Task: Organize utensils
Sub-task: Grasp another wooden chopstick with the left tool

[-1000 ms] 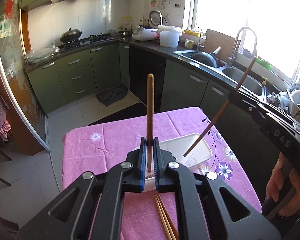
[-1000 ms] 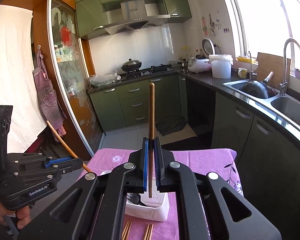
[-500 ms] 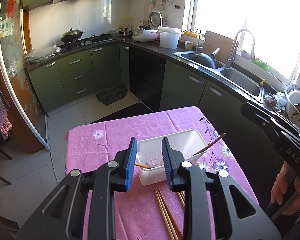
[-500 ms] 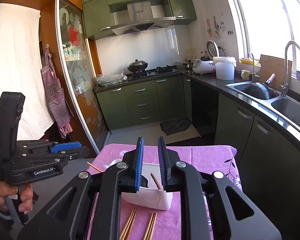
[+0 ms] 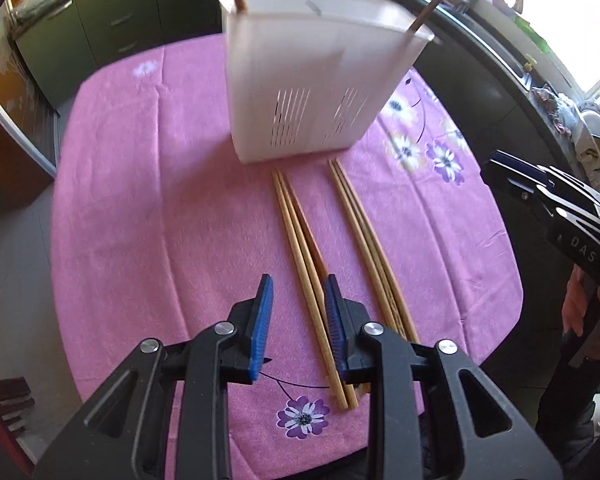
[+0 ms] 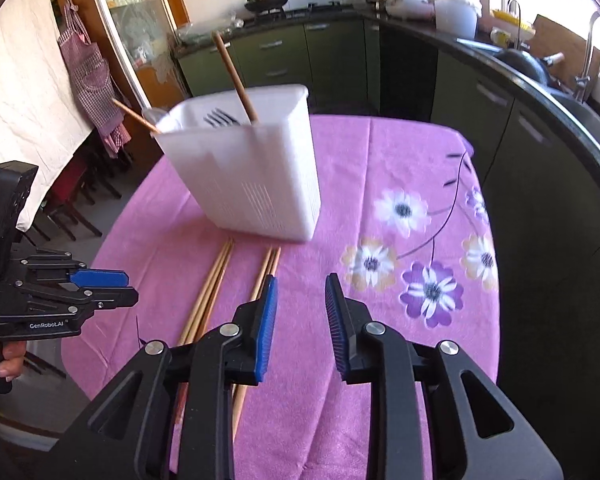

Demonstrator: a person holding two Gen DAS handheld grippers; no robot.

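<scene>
Overall: pink floral tablecloth (image 5: 148,208), green kitchen cabinets (image 6: 328,56) behind.

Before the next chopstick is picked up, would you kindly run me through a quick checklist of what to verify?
1. Left gripper open and holding nothing: ok.
2. Right gripper open and holding nothing: ok.
3. Left bundle of chopsticks lies between the left gripper's fingers: ok, though it sits near the right-hand finger.
4. Right gripper over the right bundle of chopsticks: not ok, the bundle lies left of its gap.
5. White utensil holder upright on the pink tablecloth: ok.
6. Room left inside the holder: cannot tell; two chopsticks already stand in it.
</scene>
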